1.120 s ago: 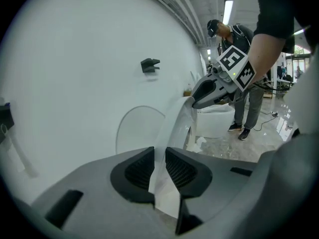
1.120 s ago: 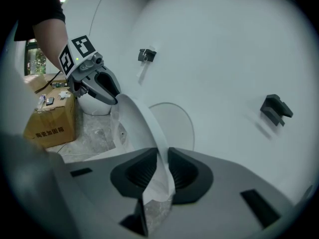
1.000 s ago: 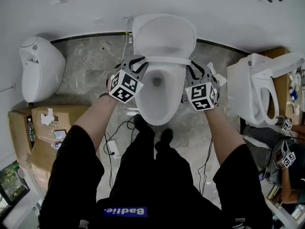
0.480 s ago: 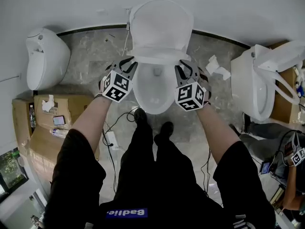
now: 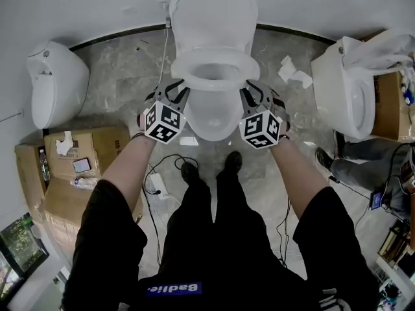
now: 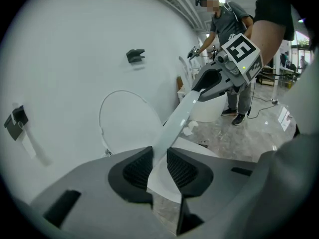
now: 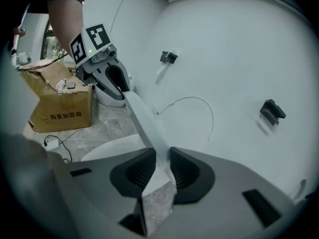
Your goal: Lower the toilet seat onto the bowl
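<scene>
The white toilet seat hangs tilted forward, off the upright lid and above the bowl. My left gripper grips the seat's left side and my right gripper its right side. In the left gripper view the seat's edge runs between the pads of the left gripper, and those jaws are opening. The right gripper view has the seat's edge pinched in the right gripper.
A second white toilet stands at the left and a third at the right. Cardboard boxes sit front left. Cables cross the floor. Crumpled paper lies right of the bowl. A person's leg is far right.
The seat has swung down and forward from the lid, its ring now showing. Both grippers came down and toward me with it.
</scene>
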### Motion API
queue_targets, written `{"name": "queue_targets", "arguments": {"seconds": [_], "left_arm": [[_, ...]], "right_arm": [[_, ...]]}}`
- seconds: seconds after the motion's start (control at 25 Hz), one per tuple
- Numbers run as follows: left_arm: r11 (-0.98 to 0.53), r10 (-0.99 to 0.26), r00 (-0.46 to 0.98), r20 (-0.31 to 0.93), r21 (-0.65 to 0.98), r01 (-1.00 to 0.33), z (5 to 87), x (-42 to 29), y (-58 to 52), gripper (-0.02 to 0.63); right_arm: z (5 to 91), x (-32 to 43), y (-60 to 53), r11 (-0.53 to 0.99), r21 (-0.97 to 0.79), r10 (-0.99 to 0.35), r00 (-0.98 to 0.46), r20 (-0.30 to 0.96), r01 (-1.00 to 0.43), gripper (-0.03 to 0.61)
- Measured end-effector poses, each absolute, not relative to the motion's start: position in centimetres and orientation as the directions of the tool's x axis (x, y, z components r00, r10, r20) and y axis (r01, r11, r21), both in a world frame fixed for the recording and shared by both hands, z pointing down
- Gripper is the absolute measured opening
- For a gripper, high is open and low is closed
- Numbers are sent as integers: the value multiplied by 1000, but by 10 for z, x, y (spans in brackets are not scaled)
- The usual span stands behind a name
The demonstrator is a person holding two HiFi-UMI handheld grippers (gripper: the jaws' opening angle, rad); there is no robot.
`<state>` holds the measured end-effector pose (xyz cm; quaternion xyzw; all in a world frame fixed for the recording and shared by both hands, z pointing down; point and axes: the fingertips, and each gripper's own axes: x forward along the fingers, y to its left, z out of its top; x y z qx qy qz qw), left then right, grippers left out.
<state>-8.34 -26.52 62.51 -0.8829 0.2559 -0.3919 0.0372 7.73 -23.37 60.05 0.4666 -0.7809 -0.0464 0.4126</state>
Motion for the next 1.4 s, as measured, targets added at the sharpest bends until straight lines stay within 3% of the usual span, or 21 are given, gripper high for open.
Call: {"name": "queue_targets", "arguments": {"seconds": [0.52,0.88,1.4], "left_arm": [[-913,-407,621,669,-314,-260,666,-89,-206,103],[-897,-426,571,702,-412,-161,694,-92,-180,103],[-914,-391,583,712,-377,-153,747,-104,-133,117]], "right_arm": [[647,69,-175,540,532,-747,-80,660,-652,88],[679,65,-147,617,600,-740,-118,662,-510,98],[735,55,-103,678,615,-713,-155,684,-402,130]]}}
